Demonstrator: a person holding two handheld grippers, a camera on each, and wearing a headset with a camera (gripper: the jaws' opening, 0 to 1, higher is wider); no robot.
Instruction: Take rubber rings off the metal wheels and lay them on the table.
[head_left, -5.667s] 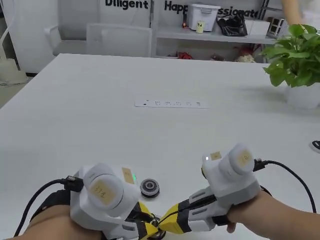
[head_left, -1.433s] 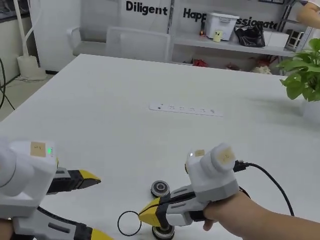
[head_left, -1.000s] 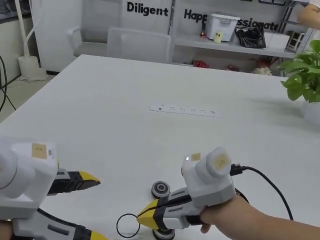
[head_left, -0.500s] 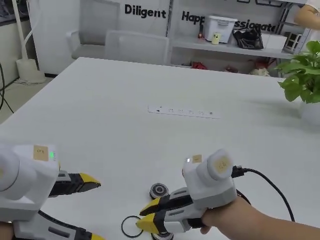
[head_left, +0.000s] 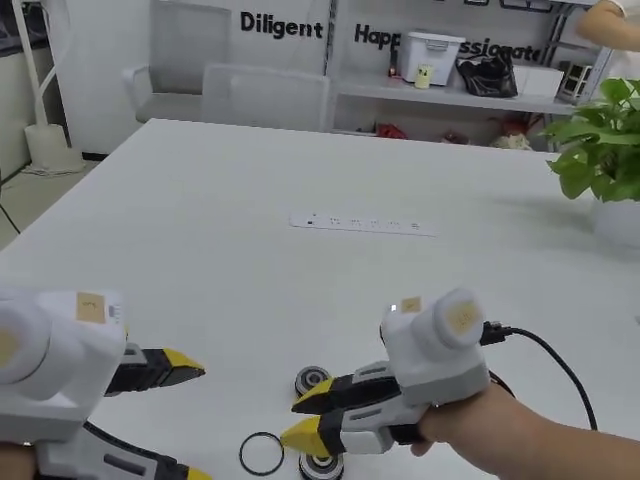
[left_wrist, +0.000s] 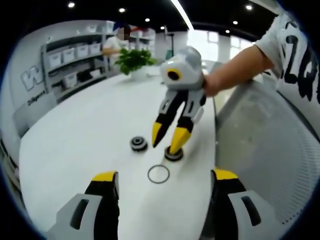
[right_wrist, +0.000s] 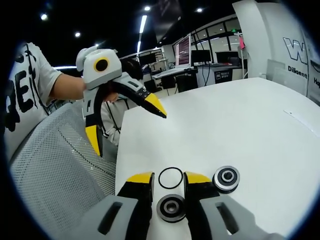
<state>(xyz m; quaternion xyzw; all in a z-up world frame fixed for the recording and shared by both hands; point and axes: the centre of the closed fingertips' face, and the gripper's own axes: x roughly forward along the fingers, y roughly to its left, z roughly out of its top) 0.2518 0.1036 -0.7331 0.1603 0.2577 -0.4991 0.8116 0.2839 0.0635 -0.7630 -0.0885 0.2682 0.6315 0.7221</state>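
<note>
In the head view, the left gripper (head_left: 192, 422) is hovering at the lower left with its jaws spread wide. The right gripper (head_left: 297, 420) is reaching over the near wheel (head_left: 322, 466), its jaws narrowly parted. A loose rubber ring (head_left: 241, 453) is lying flat on the table (head_left: 250, 280) just left of that wheel, and the far wheel (head_left: 311, 381) is sitting just beyond.

In the left gripper view, the ring is lying ahead, between the wide jaws.

In the right gripper view, the jaws are flanking the near wheel closely, but contact cannot be told.

White table (head_left: 200, 250): rubber ring (right_wrist: 170, 178) near front edge, metal wheel (right_wrist: 171, 208) beside it, 2nd wheel (right_wrist: 226, 178) nearby; power strip (head_left: 362, 223) mid-table.
</note>
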